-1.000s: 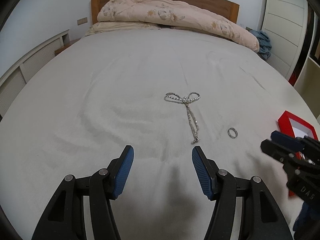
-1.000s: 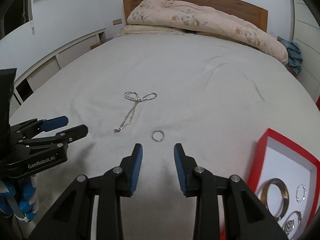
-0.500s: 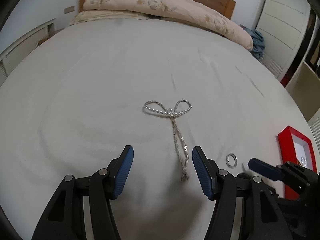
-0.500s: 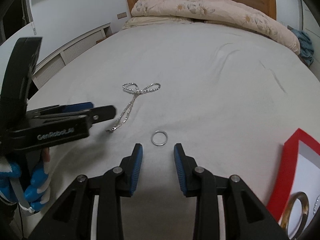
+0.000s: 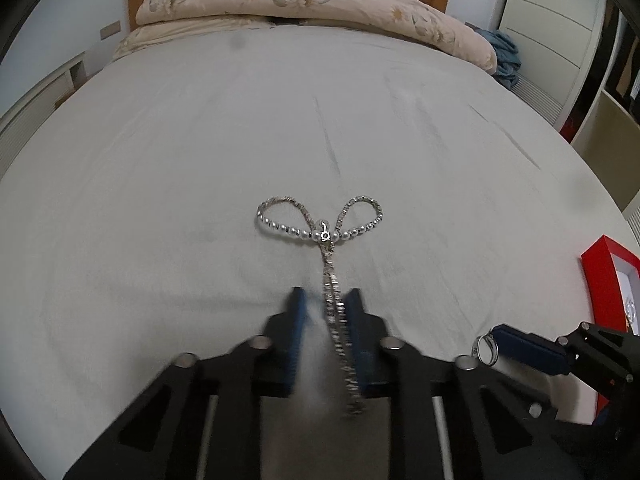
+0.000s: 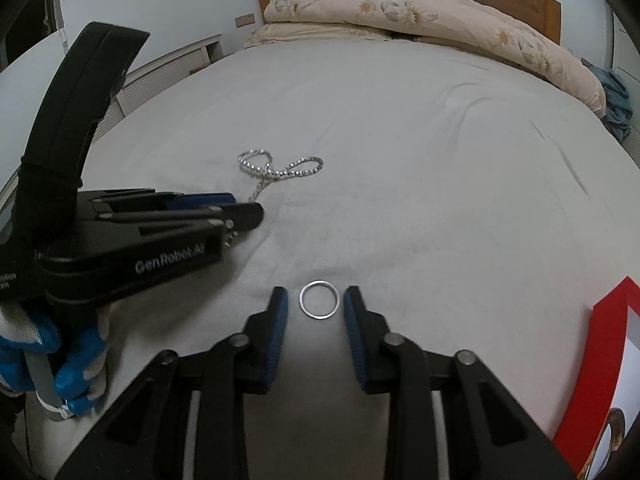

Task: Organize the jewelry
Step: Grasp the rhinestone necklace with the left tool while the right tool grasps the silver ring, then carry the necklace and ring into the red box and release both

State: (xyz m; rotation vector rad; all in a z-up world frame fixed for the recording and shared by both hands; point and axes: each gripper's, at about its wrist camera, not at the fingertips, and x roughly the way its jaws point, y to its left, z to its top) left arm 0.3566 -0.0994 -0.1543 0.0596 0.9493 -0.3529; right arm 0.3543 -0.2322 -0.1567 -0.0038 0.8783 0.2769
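**Both grippers closing in on jewelry on the bed**

Left gripper [image 5: 325,300]: jaws have just been closing, blurred in its wrist view. Necklace [image 5: 320,232] lies mid-bed: silver chain with a row of pearl beads, folded into two loops like a bow, doubled tail running back toward the near edge. Tail sits between the blue pads, right against the right pad; a gap shows on the left pad side, so not clamped.

Right gripper [image 6: 316,302]: jaws have just been closing too, narrowly apart. Ring [image 6: 319,299], plain silver band, lies flat on the sheet [image 6: 420,160] between the fingertips, gap on each side, nearer the near edge than the necklace.

Red tray [image 6: 600,344] sits at the right edge of the bed, white inside, well apart from the necklace.
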